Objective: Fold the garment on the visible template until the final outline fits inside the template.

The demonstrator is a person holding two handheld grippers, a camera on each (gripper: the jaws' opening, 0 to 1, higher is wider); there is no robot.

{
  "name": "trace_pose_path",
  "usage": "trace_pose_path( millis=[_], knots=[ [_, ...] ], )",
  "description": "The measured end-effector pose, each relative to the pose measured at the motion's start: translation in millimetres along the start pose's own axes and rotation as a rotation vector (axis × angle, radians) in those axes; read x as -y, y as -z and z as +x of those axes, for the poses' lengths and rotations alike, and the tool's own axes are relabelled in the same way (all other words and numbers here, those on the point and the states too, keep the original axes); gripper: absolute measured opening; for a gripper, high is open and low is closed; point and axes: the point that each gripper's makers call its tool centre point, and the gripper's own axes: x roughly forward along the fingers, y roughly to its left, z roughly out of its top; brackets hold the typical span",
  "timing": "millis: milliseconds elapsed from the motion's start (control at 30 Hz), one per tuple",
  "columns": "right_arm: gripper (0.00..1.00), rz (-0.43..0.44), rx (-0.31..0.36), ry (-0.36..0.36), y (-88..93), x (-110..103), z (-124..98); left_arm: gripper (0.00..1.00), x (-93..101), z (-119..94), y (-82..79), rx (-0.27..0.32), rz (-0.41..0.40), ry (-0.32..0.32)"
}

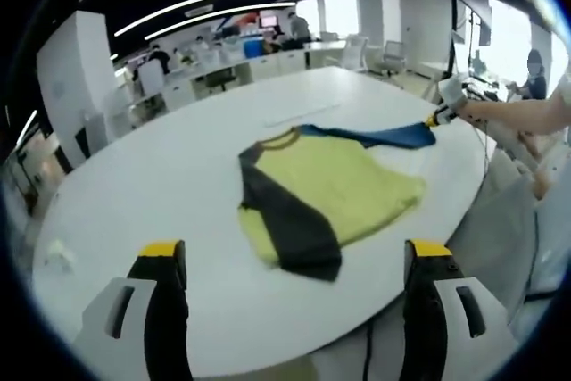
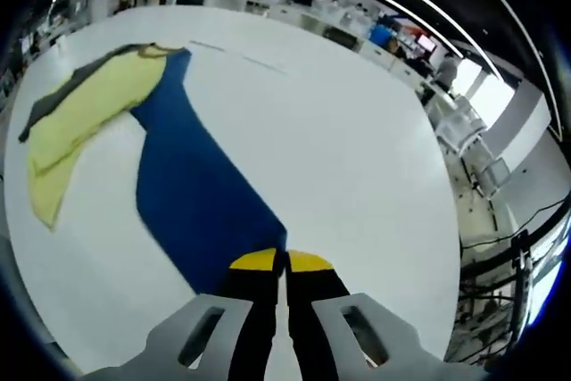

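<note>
We see the shirt [image 1: 326, 189] lying on the white counter [image 1: 161, 185], its yellow body spread flat with one dark sleeve folded across the front, and we cannot make out any template outline under it. Our right gripper [image 2: 285, 263] has its fingers closed on the end of the blue sleeve [image 2: 192, 189], pulled out straight from the body. Our left gripper [image 1: 294, 252] hovers near the hem with fingers wide apart, holding nothing.

Blue sleeve [image 2: 201, 194] tip between closed fingers [image 2: 257, 261], seemingly.
</note>
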Motion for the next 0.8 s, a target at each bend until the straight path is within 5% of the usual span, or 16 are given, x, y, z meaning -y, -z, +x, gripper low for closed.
trace_pose_path(
  millis=[800],
  knots=[
    [0.03,-0.022,-0.017,0.035,-2.7,41,16,0.98,2.9,-3,0.1,-0.019,0.002,-0.011]
  ],
)
